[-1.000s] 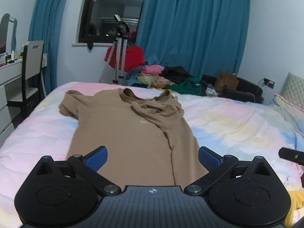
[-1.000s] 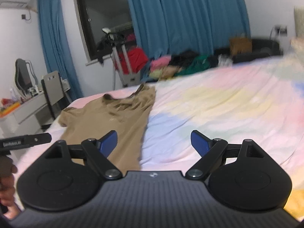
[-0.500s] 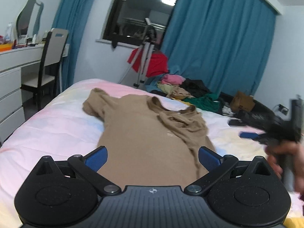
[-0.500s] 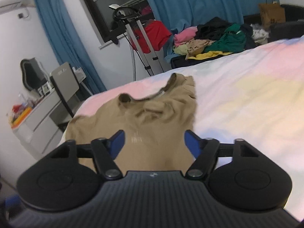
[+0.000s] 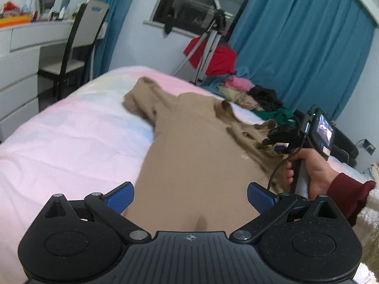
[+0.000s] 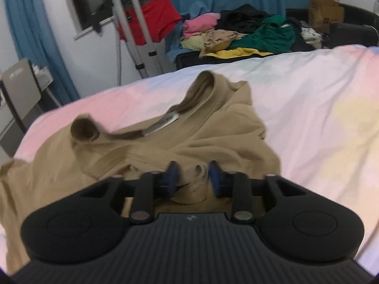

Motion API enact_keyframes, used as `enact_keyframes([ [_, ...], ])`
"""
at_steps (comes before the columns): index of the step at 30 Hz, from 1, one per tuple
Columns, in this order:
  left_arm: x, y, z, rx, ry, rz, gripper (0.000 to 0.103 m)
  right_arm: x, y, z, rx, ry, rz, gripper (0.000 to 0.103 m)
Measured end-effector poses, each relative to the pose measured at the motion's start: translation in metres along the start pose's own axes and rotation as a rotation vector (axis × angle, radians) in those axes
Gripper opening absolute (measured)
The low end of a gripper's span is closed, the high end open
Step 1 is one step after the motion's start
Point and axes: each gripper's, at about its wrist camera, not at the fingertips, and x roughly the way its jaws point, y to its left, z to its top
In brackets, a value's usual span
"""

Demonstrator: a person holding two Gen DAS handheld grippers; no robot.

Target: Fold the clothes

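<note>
A tan T-shirt [image 5: 201, 146] lies flat on the pastel bed [image 5: 71, 142], collar toward the far side, its right sleeve folded in over the chest. My left gripper [image 5: 190, 194] hangs open just above the shirt's lower body, nothing between its blue pads. In the right wrist view the shirt [image 6: 225, 137] fills the middle. My right gripper [image 6: 193, 174] is low on the folded sleeve, its jaws closing with a ridge of tan fabric in the narrow gap between them. The left wrist view shows that right gripper [image 5: 279, 142], held by a hand in a dark red sleeve, at the shirt's right shoulder.
A pile of mixed clothes [image 6: 248, 33] sits beyond the bed's far edge beside a tripod [image 6: 132, 23] draped with a red garment. A chair [image 5: 80, 42] and white dresser [image 5: 19, 71] stand at the left. A brown paper bag [image 6: 325, 11] rests on a black sofa.
The right gripper swung left from over the bare bed to the shirt's folded sleeve and narrowed its jaws. The left gripper shifted sideways and rolled; the right hand came into its view.
</note>
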Motion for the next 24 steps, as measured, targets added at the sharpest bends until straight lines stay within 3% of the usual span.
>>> enact_keyframes([
  [3, -0.004, 0.004, 0.000, -0.026, -0.008, -0.008, 0.102, -0.003, 0.010, 0.000, -0.063, -0.025, 0.009, 0.010],
  [8, -0.014, 0.003, 0.000, -0.012, -0.049, 0.011, 0.102, -0.027, 0.024, 0.015, -0.062, -0.154, 0.108, 0.009],
  [16, -0.019, -0.007, 0.003, 0.031, -0.088, 0.029, 0.102, -0.037, 0.051, 0.016, -0.113, -0.103, 0.081, 0.016],
  [20, -0.028, -0.005, 0.007, 0.020, -0.109, 0.036, 0.102, -0.048, 0.068, 0.011, -0.164, -0.059, 0.130, 0.070],
  [21, -0.031, -0.003, 0.008, 0.015, -0.116, 0.037, 0.102, -0.053, 0.078, 0.008, -0.202, -0.074, 0.149, 0.076],
  [24, -0.044, 0.000, 0.010, 0.014, -0.141, 0.054, 0.102, -0.066, 0.117, 0.001, -0.354, -0.080, 0.227, 0.075],
])
